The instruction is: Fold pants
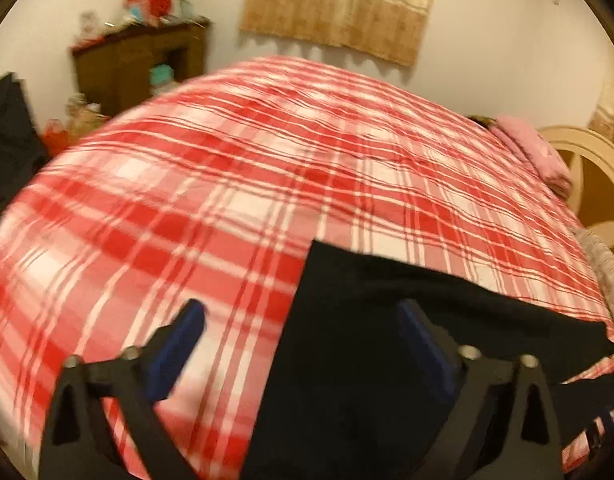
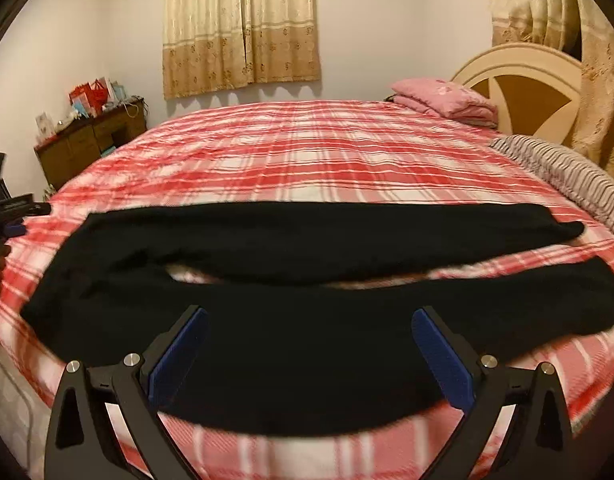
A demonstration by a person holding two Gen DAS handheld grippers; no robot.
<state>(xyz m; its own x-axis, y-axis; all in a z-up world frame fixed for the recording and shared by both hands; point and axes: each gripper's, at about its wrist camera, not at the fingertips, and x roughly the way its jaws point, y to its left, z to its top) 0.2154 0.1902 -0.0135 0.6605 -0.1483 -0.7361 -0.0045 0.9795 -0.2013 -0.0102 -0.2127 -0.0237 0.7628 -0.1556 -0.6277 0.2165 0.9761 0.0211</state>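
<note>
The black, soft-knit pants [image 2: 291, 248] lie flat across the near part of the red-and-white plaid bedspread [image 2: 307, 160], both legs stretched sideways with a thin sliver of bedspread showing between them; no label or writing can be read on the pants or anywhere else. The right gripper [image 2: 307, 344], black with blue pads, hangs above the pants' near leg with its jaws wide apart and nothing between the pads. In the left wrist view, which is blurred, the left gripper [image 1: 301, 332] sits over one end of the pants [image 1: 387, 340], its jaws spread apart, one finger above the black cloth and the other above bare bedspread [image 1: 227, 160], gripping nothing. Beyond the pants, at the bedspread's far corner, a folded pink blanket [image 2: 447, 100] rests before a cream rounded headboard [image 2: 527, 80], and a grey striped cover [image 2: 567, 176] trails along that same side. Behind the bed, beige patterned curtains [image 2: 243, 28] hang on a white wall, and a dark brown wooden cabinet [image 2: 87, 140] piled with red and blue bags stands opposite the headboard.
</note>
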